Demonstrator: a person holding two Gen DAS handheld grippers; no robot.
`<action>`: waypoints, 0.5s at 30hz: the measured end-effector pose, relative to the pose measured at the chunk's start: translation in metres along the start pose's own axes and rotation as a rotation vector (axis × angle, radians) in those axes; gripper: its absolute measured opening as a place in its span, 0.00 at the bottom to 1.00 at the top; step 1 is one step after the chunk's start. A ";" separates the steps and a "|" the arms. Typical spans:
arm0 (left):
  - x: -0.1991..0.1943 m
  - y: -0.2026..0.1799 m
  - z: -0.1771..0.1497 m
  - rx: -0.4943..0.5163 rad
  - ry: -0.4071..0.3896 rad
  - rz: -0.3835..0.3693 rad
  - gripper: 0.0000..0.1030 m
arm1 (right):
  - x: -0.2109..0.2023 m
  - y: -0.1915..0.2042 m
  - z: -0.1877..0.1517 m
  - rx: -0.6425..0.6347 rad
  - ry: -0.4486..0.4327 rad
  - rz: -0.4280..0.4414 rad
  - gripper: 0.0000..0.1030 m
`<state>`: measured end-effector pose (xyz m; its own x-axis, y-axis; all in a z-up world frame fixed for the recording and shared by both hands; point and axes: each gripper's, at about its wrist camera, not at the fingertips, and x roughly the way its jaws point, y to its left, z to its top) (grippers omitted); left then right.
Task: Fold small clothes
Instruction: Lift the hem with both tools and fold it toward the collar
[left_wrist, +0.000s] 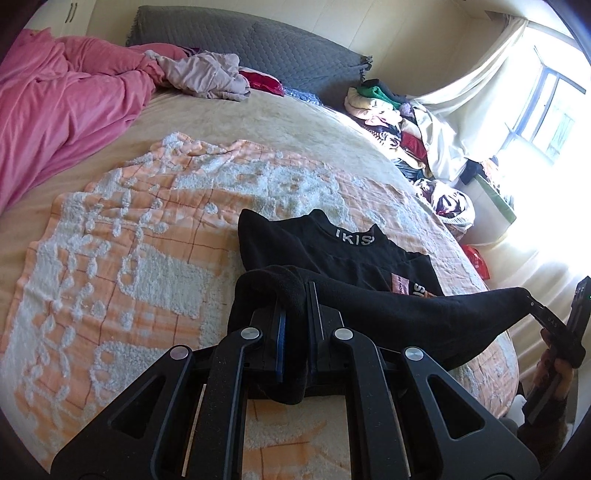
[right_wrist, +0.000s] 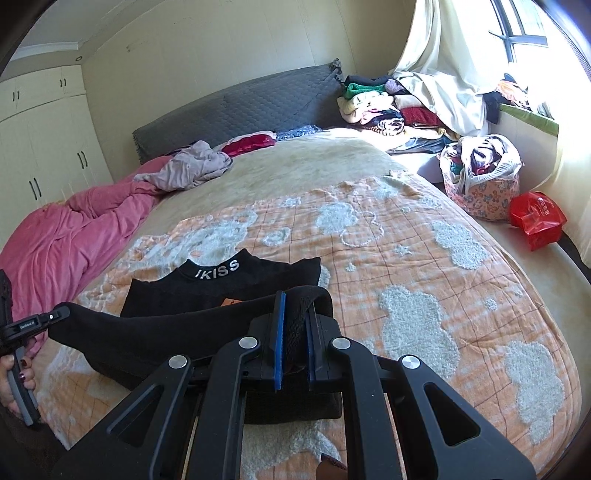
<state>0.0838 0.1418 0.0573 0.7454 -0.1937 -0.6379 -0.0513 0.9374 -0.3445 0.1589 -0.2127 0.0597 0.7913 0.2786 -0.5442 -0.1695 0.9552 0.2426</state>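
Both grippers, left (left_wrist: 295, 325) and right (right_wrist: 295, 328), are clamping the black top's (left_wrist: 332, 254) hem, lifting it over the blanket's (left_wrist: 129, 240) near edge for folding toward the collar.

Daylight poured in from the window (left_wrist: 550, 110) at the right, blowing out to white glare there and washing the curtain (right_wrist: 436, 55) and the bed's (right_wrist: 332, 162) right edge. The far left corner stayed dimmer. Both fisheye views bent lines strongly and darkened at their corners; the black top (right_wrist: 207, 295) lost detail.
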 end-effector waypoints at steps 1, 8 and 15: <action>0.002 0.001 0.001 0.000 0.002 0.002 0.03 | 0.003 0.000 0.001 0.002 -0.001 -0.005 0.08; 0.018 0.006 0.013 0.012 0.010 0.024 0.03 | 0.029 0.004 0.017 0.009 0.004 -0.027 0.08; 0.037 0.006 0.024 0.047 0.008 0.064 0.03 | 0.052 0.005 0.033 0.036 0.004 -0.030 0.08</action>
<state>0.1273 0.1478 0.0483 0.7365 -0.1345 -0.6630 -0.0677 0.9605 -0.2700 0.2186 -0.1964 0.0594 0.7933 0.2500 -0.5551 -0.1241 0.9591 0.2546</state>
